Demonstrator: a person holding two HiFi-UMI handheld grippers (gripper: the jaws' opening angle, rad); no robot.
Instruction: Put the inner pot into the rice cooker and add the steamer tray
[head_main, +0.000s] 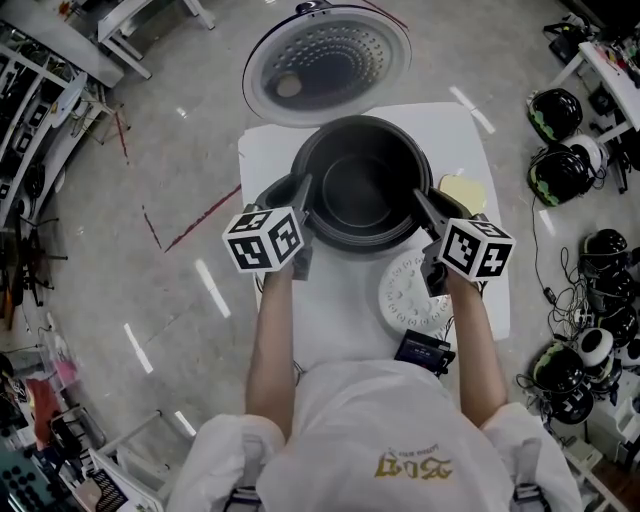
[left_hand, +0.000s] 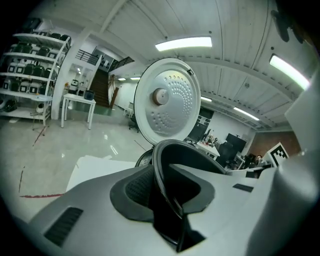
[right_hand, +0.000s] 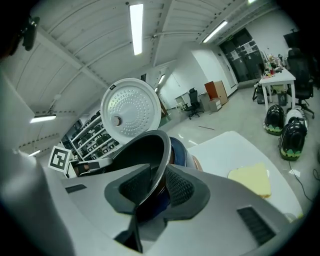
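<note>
Pot (head_main: 362, 190) sits in the cooker (right_hand: 179, 150) on the surface (head_main: 340, 310); my left tool (head_main: 302, 200) and right tool (head_main: 428, 212) straddle its rim, jaws apart, not pinching.

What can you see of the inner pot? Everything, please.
The inner pot is a round, dark, metal-looking bowl with a thin flared rim. It is empty and upright. It sits down inside the rice cooker on the white table, in front of the open lid. Its rim stands between the jaws of the left gripper and the right gripper on opposite sides. Both pairs of pads look apart, not pressing.
</note>
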